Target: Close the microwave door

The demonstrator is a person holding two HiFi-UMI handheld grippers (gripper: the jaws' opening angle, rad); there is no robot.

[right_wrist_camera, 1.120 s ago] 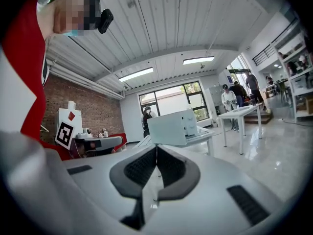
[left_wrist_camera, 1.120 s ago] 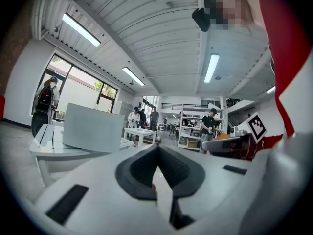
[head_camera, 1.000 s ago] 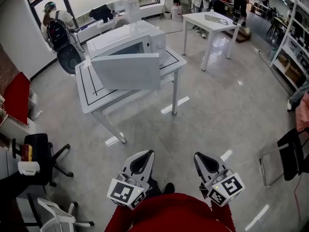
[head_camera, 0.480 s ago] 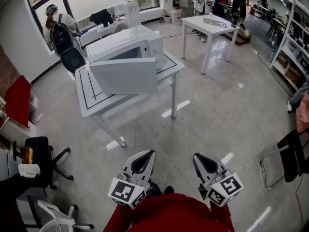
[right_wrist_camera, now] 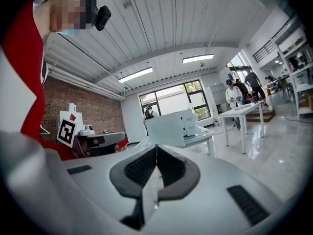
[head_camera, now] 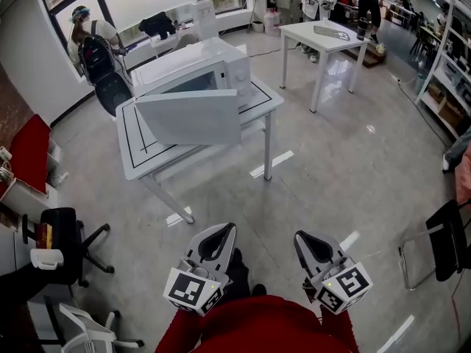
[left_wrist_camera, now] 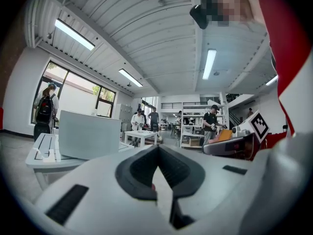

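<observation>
Head view: the microwave [head_camera: 193, 66] sits on a white table [head_camera: 144, 155] marked with black lines, towards the table's far side. Its door [head_camera: 190, 116] stands open, swung out over the tabletop with its broad face turned towards us, and nothing touches it. We hold both grippers low and close to the body, above the red sleeves [head_camera: 246, 328], well apart from the table, with bare grey floor [head_camera: 316, 168] between. Left gripper [left_wrist_camera: 157, 149]: in its own view the two dark pads meet at the tip, so the claw is closed with nothing between; the open door shows beyond it to the left. Right gripper [right_wrist_camera: 156, 148]: its pads likewise meet at the tip, closed on nothing, and the microwave shows straight past the tip, on its table. The marker cubes [head_camera: 193, 293] face up at us in the head view. Surroundings: a second white table [head_camera: 324, 34] stands behind and to the right of the microwave; a person with a black backpack [head_camera: 90, 48] stands by the window at far left; a black office chair [head_camera: 60, 235] is at our left; a dark folding chair [head_camera: 440, 245] is at our right.
</observation>
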